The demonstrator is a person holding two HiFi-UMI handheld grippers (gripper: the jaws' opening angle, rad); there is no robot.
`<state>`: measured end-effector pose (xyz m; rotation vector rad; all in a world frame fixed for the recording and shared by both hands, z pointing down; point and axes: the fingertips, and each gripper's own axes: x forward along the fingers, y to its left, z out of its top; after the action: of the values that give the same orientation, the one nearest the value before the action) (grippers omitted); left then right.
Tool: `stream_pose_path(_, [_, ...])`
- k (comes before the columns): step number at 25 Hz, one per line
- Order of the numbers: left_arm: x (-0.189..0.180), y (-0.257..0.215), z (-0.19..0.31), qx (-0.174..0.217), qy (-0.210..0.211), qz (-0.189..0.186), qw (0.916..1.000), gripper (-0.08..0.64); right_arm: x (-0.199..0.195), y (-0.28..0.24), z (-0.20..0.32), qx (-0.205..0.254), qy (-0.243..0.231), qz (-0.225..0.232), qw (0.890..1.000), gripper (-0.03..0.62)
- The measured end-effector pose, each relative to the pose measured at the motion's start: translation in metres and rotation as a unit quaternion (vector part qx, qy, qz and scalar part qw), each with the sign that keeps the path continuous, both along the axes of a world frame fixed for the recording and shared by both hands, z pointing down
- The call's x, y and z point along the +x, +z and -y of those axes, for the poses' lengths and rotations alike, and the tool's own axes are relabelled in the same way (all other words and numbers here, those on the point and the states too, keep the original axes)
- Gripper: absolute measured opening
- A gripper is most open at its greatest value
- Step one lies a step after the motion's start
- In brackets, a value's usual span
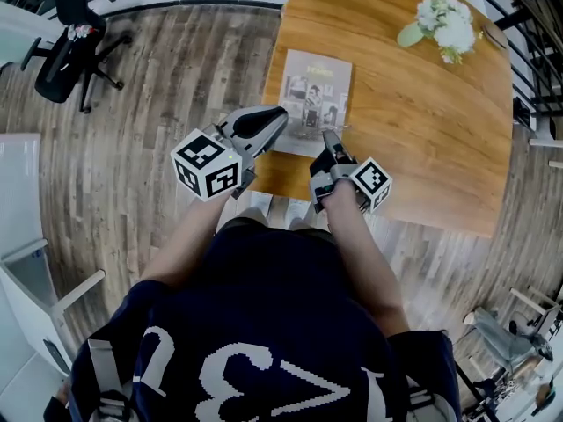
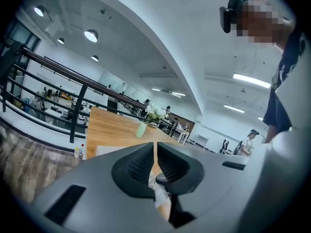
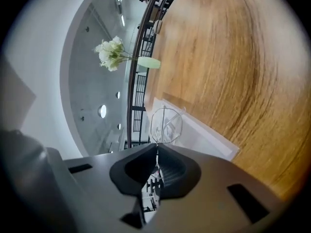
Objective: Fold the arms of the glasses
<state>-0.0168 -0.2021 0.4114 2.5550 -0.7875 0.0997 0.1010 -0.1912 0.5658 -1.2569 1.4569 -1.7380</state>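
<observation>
The thin wire-rimmed glasses point(image 3: 165, 124) hang upright just past my right gripper point(image 3: 157, 152), over the white magazine point(image 3: 206, 132). The right jaws are shut on a thin wire part of the frame. In the head view the right gripper point(image 1: 331, 136) is at the magazine's point(image 1: 317, 95) near edge, by the front of the wooden table point(image 1: 422, 121); the glasses are too faint to make out there. My left gripper point(image 1: 281, 117) hovers beside it at the magazine's left edge. Its jaws point(image 2: 155, 152) are shut to a hairline slit with nothing seen between them.
White flowers in a pale green vase point(image 1: 444, 20) lie at the table's far right. A black office chair point(image 1: 66, 47) stands on the plank floor at the far left. A black railing point(image 2: 73, 89) runs behind the table. People point(image 2: 248, 140) are in the background.
</observation>
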Motion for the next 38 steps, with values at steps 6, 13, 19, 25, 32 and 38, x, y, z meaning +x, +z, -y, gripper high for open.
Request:
stream_pose_path(6, [-0.016, -0.004, 0.005, 0.007, -0.023, -0.001, 0.9997, 0.034, -0.005, 0.001, 0.011, 0.001, 0.005, 0.017, 1.0, 0.031])
stream_pose_path(13, [-0.018, -0.013, 0.01, 0.026, -0.029, -0.003, 0.9993, 0.034, -0.004, -0.018, 0.014, 0.032, -0.011, 0.002, 0.999, 0.031])
stream_pose_path(19, [-0.02, -0.038, 0.02, 0.06, -0.045, -0.007, 0.9971, 0.032, 0.011, -0.097, 0.032, 0.157, -0.052, -0.126, 0.978, 0.028])
stream_pose_path(25, [-0.025, -0.083, 0.035, 0.119, -0.074, -0.009, 0.9901, 0.029, 0.029, -0.195, 0.04, 0.295, -0.082, -0.32, 0.897, 0.026])
stream_pose_path(32, [-0.036, -0.139, 0.039, 0.206, -0.121, -0.003, 0.9711, 0.029, 0.043, -0.273, 0.027, 0.373, -0.07, -0.463, 0.801, 0.025])
stream_pose_path(38, [-0.042, -0.166, 0.031, 0.25, -0.145, -0.003, 0.9572, 0.029, 0.042, -0.301, 0.015, 0.396, -0.066, -0.519, 0.755, 0.023])
